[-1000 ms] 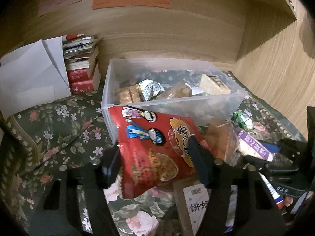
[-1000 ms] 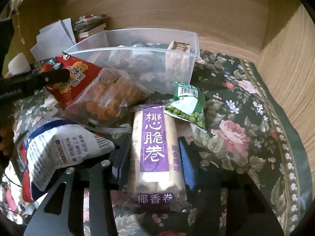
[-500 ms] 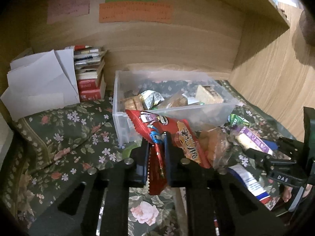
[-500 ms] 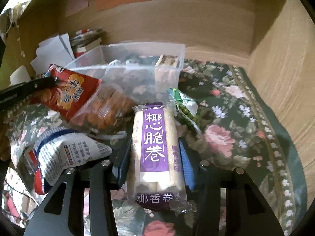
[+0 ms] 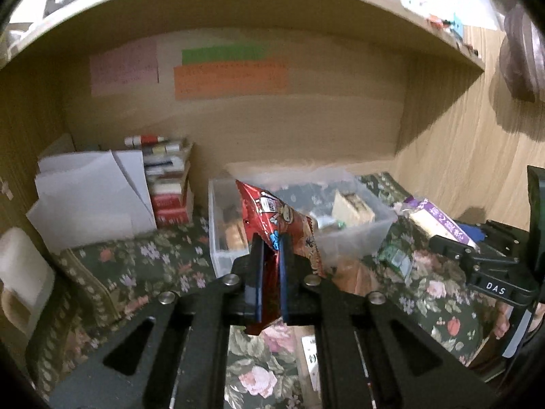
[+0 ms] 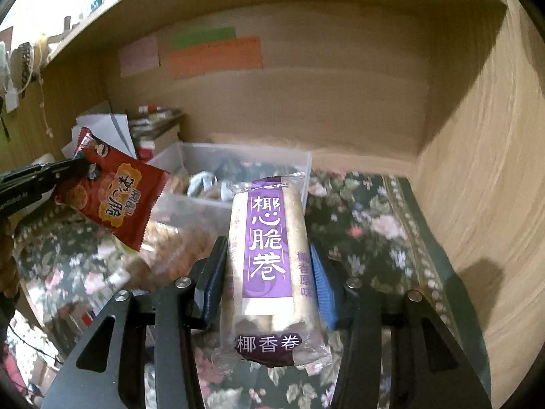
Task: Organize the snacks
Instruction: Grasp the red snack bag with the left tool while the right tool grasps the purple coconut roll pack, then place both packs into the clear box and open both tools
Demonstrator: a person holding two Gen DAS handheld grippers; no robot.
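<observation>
My left gripper (image 5: 270,248) is shut on a red snack bag (image 5: 272,214) and holds it up in front of the clear plastic bin (image 5: 354,235). The red bag also shows in the right wrist view (image 6: 112,197), pinched by the left gripper (image 6: 73,167). My right gripper (image 6: 269,255) is shut on a purple-labelled coconut roll pack (image 6: 269,252), lifted above the cloth in front of the bin (image 6: 238,156). The pack and right gripper also show in the left wrist view (image 5: 439,221). The bin holds several wrapped snacks.
A floral cloth (image 5: 136,272) covers the desk. White papers (image 5: 92,201) and a stack of books (image 5: 167,184) stand left of the bin. More snack packs lie on the cloth by the bin (image 6: 177,248). Wooden walls close the back and right (image 6: 477,170).
Both grippers have risen with their packs, which were low on the cloth before. The left gripper closed on the red bag one second ago and lifted it toward the bin.
</observation>
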